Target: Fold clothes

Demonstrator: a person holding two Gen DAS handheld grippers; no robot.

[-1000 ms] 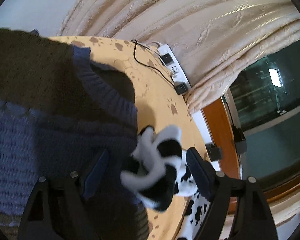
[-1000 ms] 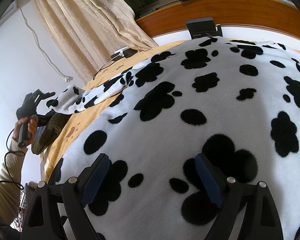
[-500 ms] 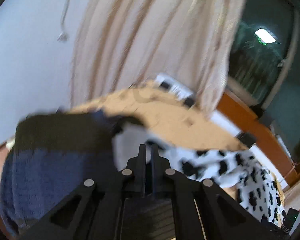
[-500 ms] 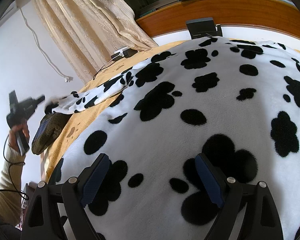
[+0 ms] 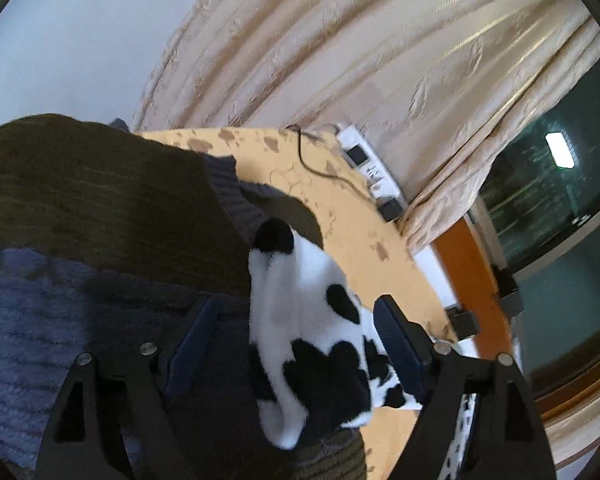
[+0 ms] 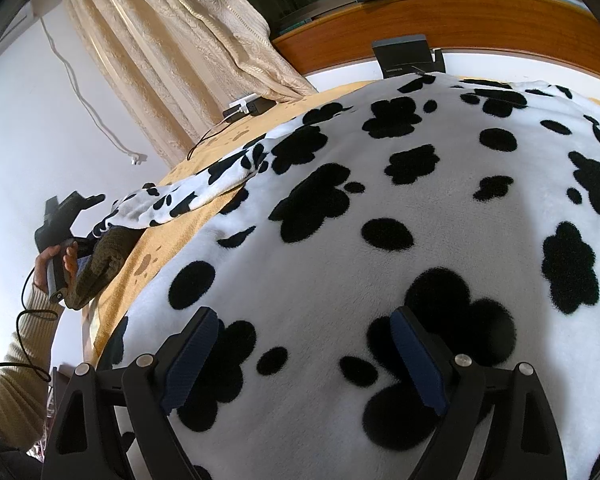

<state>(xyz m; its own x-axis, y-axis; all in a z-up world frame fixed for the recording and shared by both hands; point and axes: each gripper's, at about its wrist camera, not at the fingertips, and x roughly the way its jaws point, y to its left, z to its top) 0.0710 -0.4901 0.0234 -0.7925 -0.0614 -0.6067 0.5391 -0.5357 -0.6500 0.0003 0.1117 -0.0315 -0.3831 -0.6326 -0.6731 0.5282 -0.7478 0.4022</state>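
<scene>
A white fleece garment point(image 6: 380, 208) with black paw spots lies spread over the bed. Its sleeve point(image 6: 188, 200) stretches left to a folded olive and blue knit sweater point(image 6: 100, 264). In the left wrist view the sleeve's end point(image 5: 296, 280) rests on that sweater point(image 5: 80, 220). My left gripper point(image 5: 294, 308) hovers around the sleeve end, its jaws opening, the cloth between them but untouched by the pads. My right gripper point(image 6: 304, 316) stands open just above the fleece body, nothing pinched. A hand point(image 6: 50, 256) holds the left gripper at the far left.
The bed wears a tan sheet point(image 5: 360, 240) with paw prints. A white power strip point(image 5: 370, 164) and black cable lie by the beige curtain point(image 5: 340, 60). A wooden sill point(image 6: 440, 20) with dark boxes runs behind the bed. White wall stands to the left.
Half a second ago the left gripper was shut and raised; now it is low again with jaws wide. The sleeve end lies stretched out over the sweater instead of bunched. The right gripper held still.
</scene>
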